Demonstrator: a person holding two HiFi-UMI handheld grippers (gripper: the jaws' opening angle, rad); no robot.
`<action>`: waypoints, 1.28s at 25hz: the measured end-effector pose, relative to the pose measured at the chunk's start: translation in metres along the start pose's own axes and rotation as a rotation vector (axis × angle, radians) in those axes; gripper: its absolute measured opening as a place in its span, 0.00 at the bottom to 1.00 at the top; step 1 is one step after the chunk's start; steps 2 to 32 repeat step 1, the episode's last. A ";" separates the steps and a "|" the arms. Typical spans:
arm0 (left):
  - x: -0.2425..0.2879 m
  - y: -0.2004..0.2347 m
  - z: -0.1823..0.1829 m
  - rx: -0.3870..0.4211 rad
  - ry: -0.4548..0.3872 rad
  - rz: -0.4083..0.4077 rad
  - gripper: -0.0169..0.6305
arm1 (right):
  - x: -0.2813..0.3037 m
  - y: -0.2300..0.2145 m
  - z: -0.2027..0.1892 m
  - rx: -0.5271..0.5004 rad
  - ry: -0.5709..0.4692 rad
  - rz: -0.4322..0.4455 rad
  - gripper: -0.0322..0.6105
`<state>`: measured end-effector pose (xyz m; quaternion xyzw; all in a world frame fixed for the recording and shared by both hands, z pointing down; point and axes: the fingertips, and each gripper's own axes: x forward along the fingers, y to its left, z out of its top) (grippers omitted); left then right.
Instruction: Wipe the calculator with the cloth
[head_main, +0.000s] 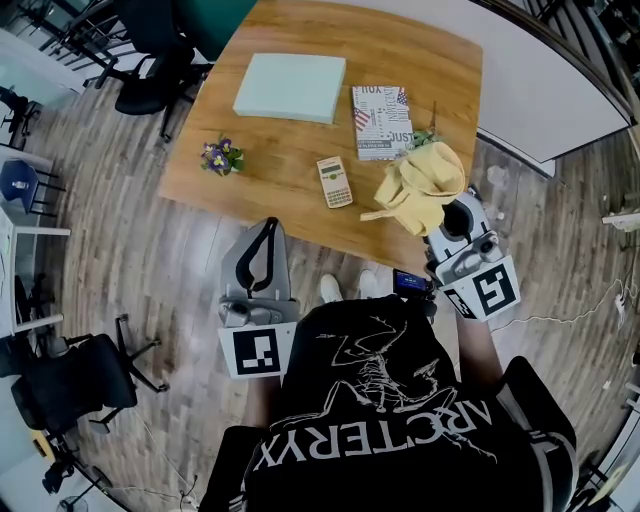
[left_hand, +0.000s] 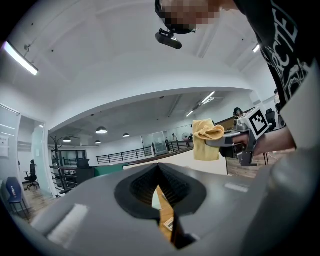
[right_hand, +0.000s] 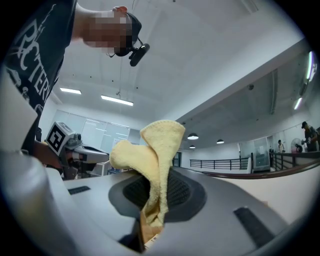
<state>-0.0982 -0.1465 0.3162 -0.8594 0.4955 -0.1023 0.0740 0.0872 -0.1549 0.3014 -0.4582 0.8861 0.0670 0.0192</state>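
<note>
Right now your left tongs (head_main: 268, 225) hang closed and empty, short of the table (head_main: 290, 135), likely just spare. Your right tongs (head_main: 452, 212) pinch the yellow cloth (head_main: 425, 185), lifted ready for wiping. Beyond, the calculator (head_main: 334, 181) lies flat, apart from the cloth.

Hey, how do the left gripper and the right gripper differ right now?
The right gripper has its fingers shut on the yellow cloth; the left gripper has its fingers shut on nothing. The right gripper reaches the table at its near corner; the left gripper stops just short of its edge. Both point toward the table.
</note>
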 end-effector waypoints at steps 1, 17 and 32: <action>0.000 0.000 -0.001 -0.001 0.001 0.000 0.04 | 0.000 0.000 -0.001 0.001 0.001 -0.001 0.14; 0.000 0.000 -0.001 -0.001 0.001 0.000 0.04 | 0.000 0.000 -0.001 0.001 0.001 -0.001 0.14; 0.000 0.000 -0.001 -0.001 0.001 0.000 0.04 | 0.000 0.000 -0.001 0.001 0.001 -0.001 0.14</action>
